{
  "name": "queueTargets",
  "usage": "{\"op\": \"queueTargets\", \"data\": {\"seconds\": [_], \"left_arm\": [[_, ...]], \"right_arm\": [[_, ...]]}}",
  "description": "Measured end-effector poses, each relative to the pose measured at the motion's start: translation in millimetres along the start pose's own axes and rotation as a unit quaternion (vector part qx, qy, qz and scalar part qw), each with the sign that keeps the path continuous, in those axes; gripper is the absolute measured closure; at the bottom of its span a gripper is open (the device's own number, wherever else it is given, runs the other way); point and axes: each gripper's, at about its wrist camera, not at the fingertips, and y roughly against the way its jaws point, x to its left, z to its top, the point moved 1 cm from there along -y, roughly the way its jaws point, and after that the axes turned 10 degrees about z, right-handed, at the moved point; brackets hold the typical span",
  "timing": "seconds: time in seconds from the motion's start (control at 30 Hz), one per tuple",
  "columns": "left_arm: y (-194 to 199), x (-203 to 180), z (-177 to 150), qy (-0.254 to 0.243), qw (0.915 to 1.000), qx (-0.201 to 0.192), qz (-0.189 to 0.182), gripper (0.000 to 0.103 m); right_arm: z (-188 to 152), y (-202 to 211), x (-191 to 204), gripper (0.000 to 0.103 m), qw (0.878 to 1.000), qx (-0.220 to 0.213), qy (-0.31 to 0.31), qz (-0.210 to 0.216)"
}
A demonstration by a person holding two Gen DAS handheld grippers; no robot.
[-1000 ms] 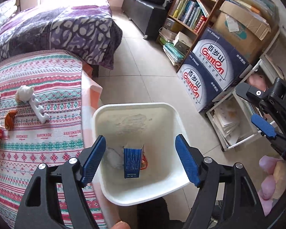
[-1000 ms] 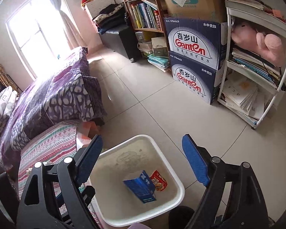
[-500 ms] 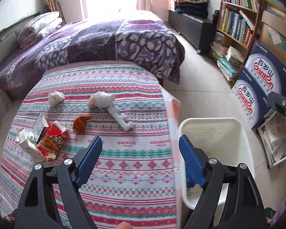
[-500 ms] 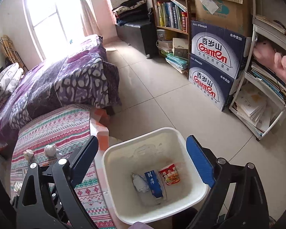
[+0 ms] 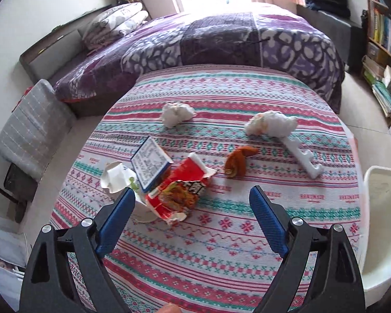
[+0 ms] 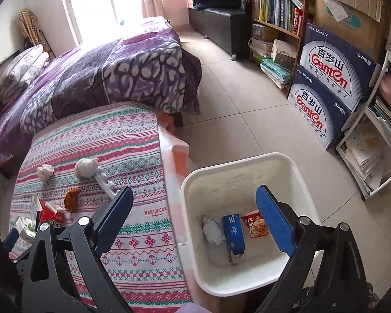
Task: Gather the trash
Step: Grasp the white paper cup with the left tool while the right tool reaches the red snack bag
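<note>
Hovering over the patterned tabletop (image 5: 221,234), left tongs (image 5: 190,211) spread wide, nothing held, blue pads either side of a torn red snack wrapper (image 5: 181,195) at lower centre of the frame. Partly hidden behind the left pad: a white crumpled carton (image 5: 116,178); propped against the wrapper, a blue-edged box (image 5: 151,165). Further up: two tissue wads (image 5: 177,113) (image 5: 272,124), a brown scrap (image 5: 238,161), a white plastic strip (image 5: 303,159). Cut off at right edge: white bin (image 5: 383,208). Poised above that bin (image 6: 195,182), right tongs (image 6: 195,219) equally wide, empty. Inside, lower centre: tissue (image 6: 213,230), blue carton (image 6: 233,234), red packet (image 6: 255,225), its edge hidden behind the right pad
</note>
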Motion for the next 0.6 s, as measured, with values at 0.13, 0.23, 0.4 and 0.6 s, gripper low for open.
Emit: {"op": "queueTargets", "data": {"seconds": [0.13, 0.23, 0.4, 0.6], "left_arm": [[-21, 31, 1, 0.045, 0.9984, 0.017, 0.031, 0.016], [-45, 52, -1, 0.075, 0.9950, 0.042, 0.050, 0.016], [-79, 75, -3, 0.119, 0.9886, 0.086, 0.034, 0.016], [-92, 98, -8, 0.173, 0.9777, 0.114, -0.033, 0.063]], "right_arm": [[-3, -9, 18, 0.012, 1.000, 0.010, 0.012, 0.006], [-8, -16, 33, 0.012, 0.999, 0.019, 0.025, 0.012], [-20, -32, 57, 0.012, 0.998, 0.046, 0.042, 0.022], [-39, -56, 83, 0.012, 0.994, 0.095, 0.027, 0.056]]}}
